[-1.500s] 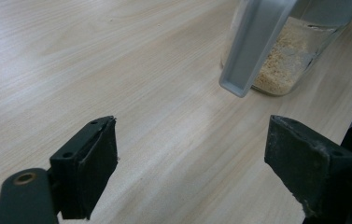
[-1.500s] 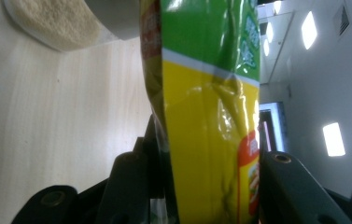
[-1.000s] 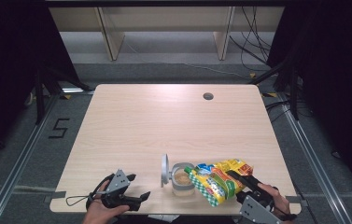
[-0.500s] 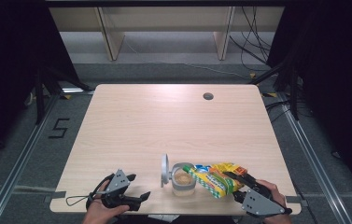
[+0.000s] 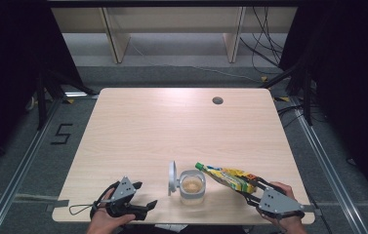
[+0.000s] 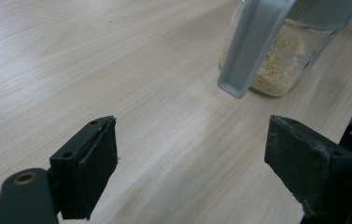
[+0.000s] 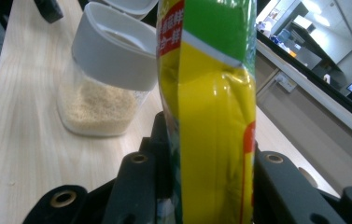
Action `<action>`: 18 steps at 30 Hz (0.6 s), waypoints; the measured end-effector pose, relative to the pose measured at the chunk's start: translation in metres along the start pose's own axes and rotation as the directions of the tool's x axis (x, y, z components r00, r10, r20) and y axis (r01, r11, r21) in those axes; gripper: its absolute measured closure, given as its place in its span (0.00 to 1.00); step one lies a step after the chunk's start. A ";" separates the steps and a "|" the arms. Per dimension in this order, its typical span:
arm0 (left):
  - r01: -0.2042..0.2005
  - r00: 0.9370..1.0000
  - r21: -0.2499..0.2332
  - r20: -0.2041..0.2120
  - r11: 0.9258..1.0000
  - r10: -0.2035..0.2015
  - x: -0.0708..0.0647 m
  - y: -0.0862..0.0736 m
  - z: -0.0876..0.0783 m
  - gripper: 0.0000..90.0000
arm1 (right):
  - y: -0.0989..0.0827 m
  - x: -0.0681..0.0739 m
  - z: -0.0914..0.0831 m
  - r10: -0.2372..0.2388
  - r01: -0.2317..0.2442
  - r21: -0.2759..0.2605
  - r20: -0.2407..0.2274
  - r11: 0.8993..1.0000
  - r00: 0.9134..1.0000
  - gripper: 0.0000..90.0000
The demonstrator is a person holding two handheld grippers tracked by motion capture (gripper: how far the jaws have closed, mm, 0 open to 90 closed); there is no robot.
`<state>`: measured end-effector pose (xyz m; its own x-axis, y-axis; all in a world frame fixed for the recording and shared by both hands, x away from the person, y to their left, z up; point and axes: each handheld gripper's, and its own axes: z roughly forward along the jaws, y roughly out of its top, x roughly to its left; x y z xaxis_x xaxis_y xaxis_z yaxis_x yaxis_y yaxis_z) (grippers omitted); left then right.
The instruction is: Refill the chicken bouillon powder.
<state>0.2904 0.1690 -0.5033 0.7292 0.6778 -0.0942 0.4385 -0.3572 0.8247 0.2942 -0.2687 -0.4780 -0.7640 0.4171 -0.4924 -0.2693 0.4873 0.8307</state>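
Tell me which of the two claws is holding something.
The right claw: its jaws, which have just been closing, clamp a yellow-and-green plastic pouch tilted toward the clear lidded jar. The left claw stands open, nothing between its jaws.

Right gripper (image 7: 211, 196) view: jaw pads hidden behind the yellow-green pouch (image 7: 213, 107), pouch top and bottom cut off by frame edges, print too blurred to read. Left gripper (image 6: 192, 163) view: jar (image 6: 285, 56) and its grey lid (image 6: 253, 42) cut off at top edge. High view: forearms cut off at bottom, jar contents too small to tell
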 end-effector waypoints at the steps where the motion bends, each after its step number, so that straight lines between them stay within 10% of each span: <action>1: -0.001 1.000 -0.001 -0.001 1.000 0.001 0.000 0.000 0.000 0.19 | -0.001 -0.001 0.000 0.030 -0.030 -0.005 -0.002 1.000 1.000 0.79; 8: -0.013 1.000 -0.004 0.005 1.000 0.013 0.001 0.000 0.000 0.19 | -0.012 -0.016 0.008 0.190 -0.191 -0.056 -0.008 0.980 0.982 0.80; 18: -0.002 1.000 0.000 0.000 1.000 0.002 0.000 0.000 0.000 0.19 | -0.031 -0.036 0.025 0.276 -0.273 -0.073 0.031 0.959 0.961 0.80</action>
<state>0.2908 0.1690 -0.5038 0.7298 0.6773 -0.0926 0.4370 -0.3582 0.8251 0.3451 -0.2799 -0.4926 -0.7898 0.5593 -0.2518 -0.0922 0.2977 0.9502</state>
